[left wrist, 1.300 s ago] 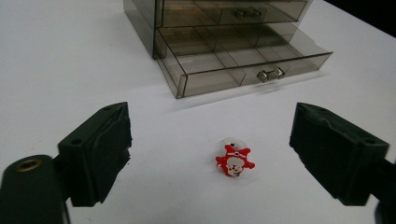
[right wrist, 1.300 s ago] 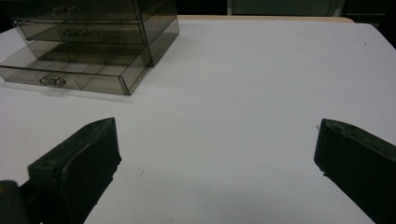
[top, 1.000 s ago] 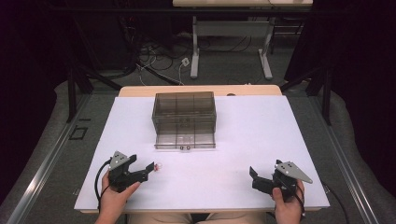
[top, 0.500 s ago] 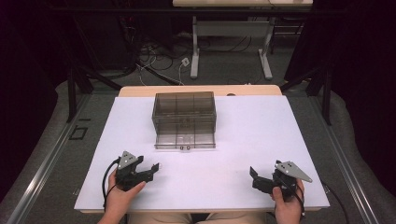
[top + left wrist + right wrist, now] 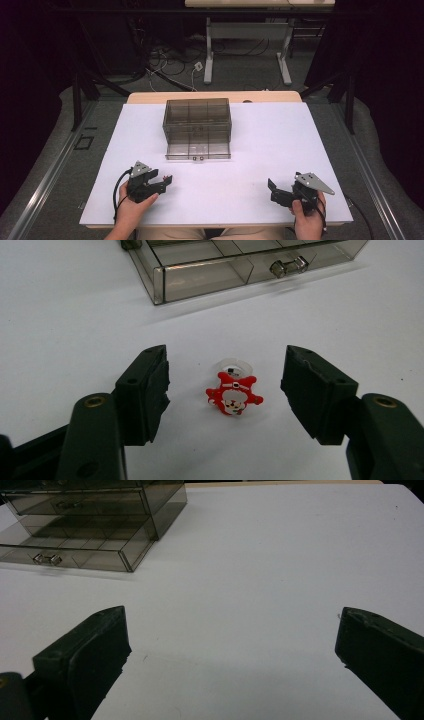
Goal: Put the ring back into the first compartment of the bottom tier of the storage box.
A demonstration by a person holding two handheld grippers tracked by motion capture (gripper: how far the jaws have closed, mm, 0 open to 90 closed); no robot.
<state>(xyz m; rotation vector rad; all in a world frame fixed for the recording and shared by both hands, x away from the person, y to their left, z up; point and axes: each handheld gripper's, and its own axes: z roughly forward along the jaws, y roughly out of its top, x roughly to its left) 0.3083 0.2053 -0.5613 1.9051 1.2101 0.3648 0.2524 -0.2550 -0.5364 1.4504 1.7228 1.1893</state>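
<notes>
On white table (image 5: 65,305), Santa ring (image 5: 233,392) lies between closing left gripper (image 5: 225,390) jaws.

In the high view the left tool (image 5: 167,181) covers the Santa ring (image 5: 233,392), and the person's forearms run off the bottom edge. In the left gripper view the smoky plastic drawer box (image 5: 235,262) is cut by the top edge, leaving just its open bottom drawer and clear handle. The ring's band is mostly hidden behind the red figure. The right tool (image 5: 225,645) has both jaws clipped by the frame in its own view.
</notes>
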